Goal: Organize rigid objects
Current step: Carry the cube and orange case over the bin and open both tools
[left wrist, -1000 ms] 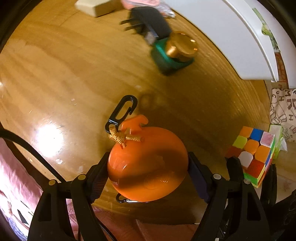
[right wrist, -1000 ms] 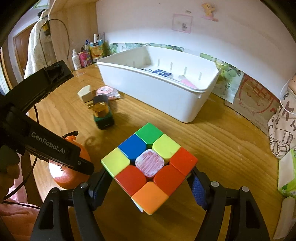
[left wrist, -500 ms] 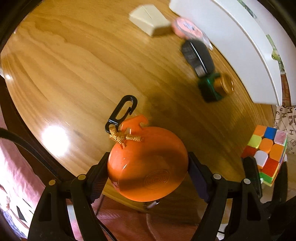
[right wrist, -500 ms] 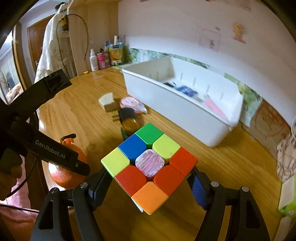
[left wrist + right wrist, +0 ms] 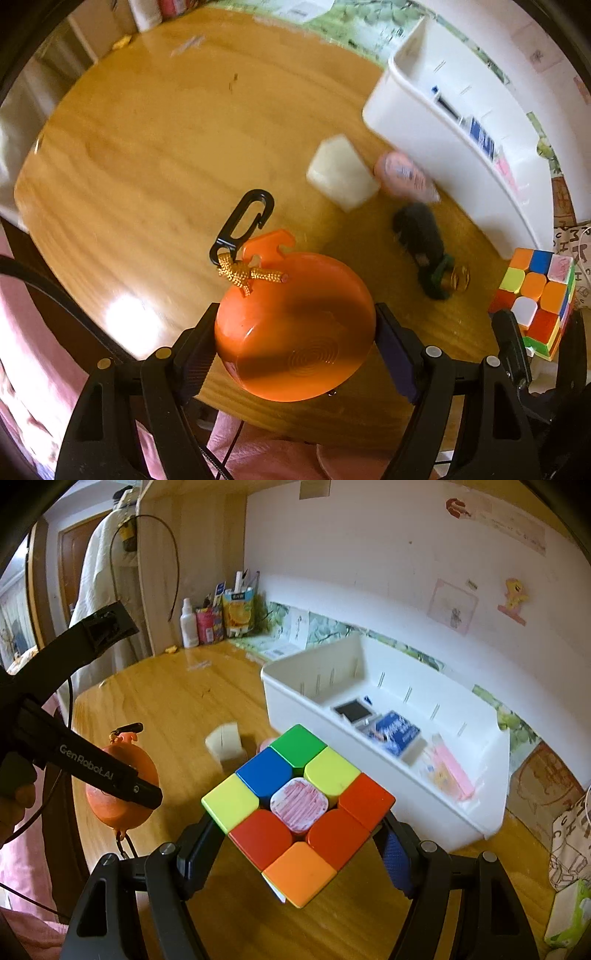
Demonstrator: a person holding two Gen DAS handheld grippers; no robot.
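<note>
Warm indoor light; a white glare patch on the tabletop (image 5: pixel 129 314). Motion blur smears the left view's far objects; fisheye edges bend and darken.

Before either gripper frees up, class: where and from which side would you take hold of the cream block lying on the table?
Grip the cream block across its two long flat sides, coming from above. It lies flat on the wooden table with open space on its left, while the pink round item crowds its right end, so the fingers probably fit best across the width.
</note>
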